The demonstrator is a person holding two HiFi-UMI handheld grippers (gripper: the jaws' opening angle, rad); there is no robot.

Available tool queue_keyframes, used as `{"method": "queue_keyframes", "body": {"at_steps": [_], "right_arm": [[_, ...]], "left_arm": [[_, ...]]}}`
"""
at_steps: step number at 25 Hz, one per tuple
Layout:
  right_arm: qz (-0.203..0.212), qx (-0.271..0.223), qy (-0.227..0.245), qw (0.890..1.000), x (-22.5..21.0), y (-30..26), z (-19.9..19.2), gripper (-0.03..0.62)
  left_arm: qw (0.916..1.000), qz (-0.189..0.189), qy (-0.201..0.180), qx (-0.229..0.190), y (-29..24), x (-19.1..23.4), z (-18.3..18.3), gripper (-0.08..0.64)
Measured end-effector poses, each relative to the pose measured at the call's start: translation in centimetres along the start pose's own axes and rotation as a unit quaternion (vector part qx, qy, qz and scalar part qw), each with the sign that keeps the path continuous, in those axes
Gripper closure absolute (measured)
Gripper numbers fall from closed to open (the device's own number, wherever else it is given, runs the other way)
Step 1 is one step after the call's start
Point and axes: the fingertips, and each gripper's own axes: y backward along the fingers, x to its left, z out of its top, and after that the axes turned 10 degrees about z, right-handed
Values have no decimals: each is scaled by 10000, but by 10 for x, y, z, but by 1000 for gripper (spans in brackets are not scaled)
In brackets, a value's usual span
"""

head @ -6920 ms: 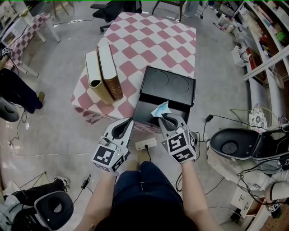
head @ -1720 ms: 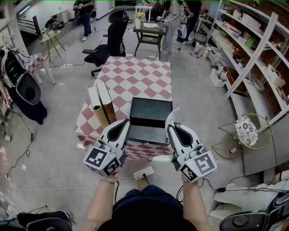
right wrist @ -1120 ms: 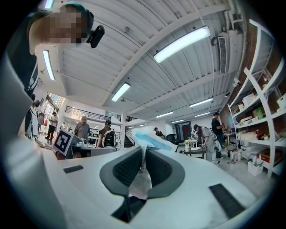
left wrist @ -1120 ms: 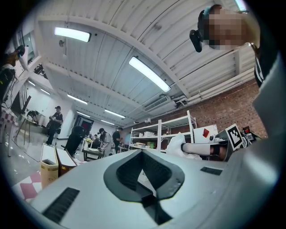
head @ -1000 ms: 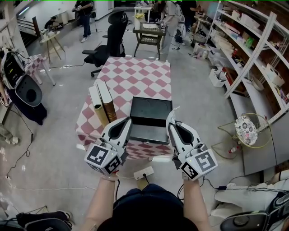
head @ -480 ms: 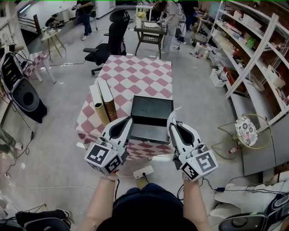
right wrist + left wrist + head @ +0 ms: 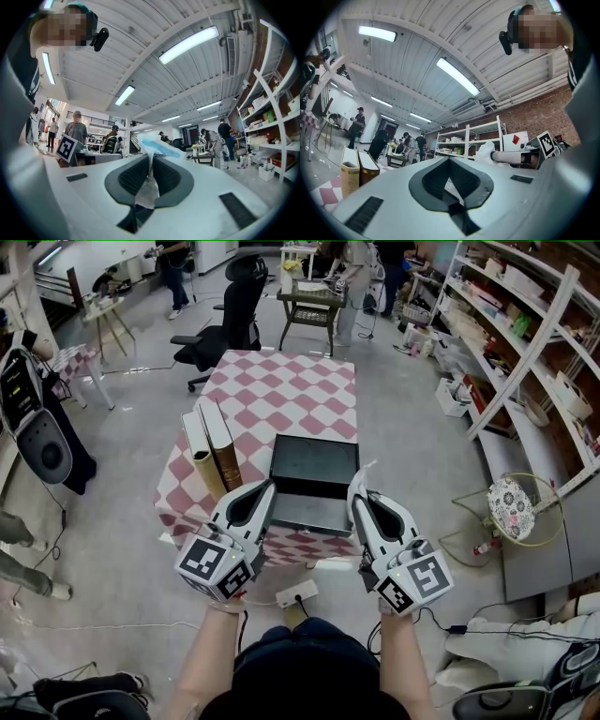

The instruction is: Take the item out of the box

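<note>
The black box (image 7: 313, 465) stands open on the pink-and-white checked table (image 7: 291, 395), its lid laid back. My right gripper (image 7: 355, 486) is held up in front of the box, shut on a thin white packet with a blue stripe (image 7: 157, 148); in the head view only the packet's white tip (image 7: 362, 470) shows above the jaws. In the right gripper view the packet runs down between the pads of my right gripper (image 7: 150, 161). My left gripper (image 7: 266, 488) is held level beside it, its jaws closed tip to tip (image 7: 449, 161) with nothing in them.
Two upright books (image 7: 211, 446) stand on the table left of the box. A power strip (image 7: 296, 593) lies on the floor by my feet. An office chair (image 7: 231, 320) and a small table (image 7: 315, 298) are beyond; shelving (image 7: 534, 334) lines the right wall. People stand at the back.
Earlier the right gripper pinched the packet at the box's front; now both grippers are raised clear of the box with the packet held. Over the last second they barely moved.
</note>
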Motion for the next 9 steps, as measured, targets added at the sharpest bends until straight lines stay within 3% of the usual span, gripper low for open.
{"method": "queue_keyframes", "body": {"at_steps": [9], "right_arm": [[-9, -10, -49, 10000, -5, 3, -5, 560]], "left_arm": [[10000, 13, 10, 77, -3, -4, -5, 555]]}}
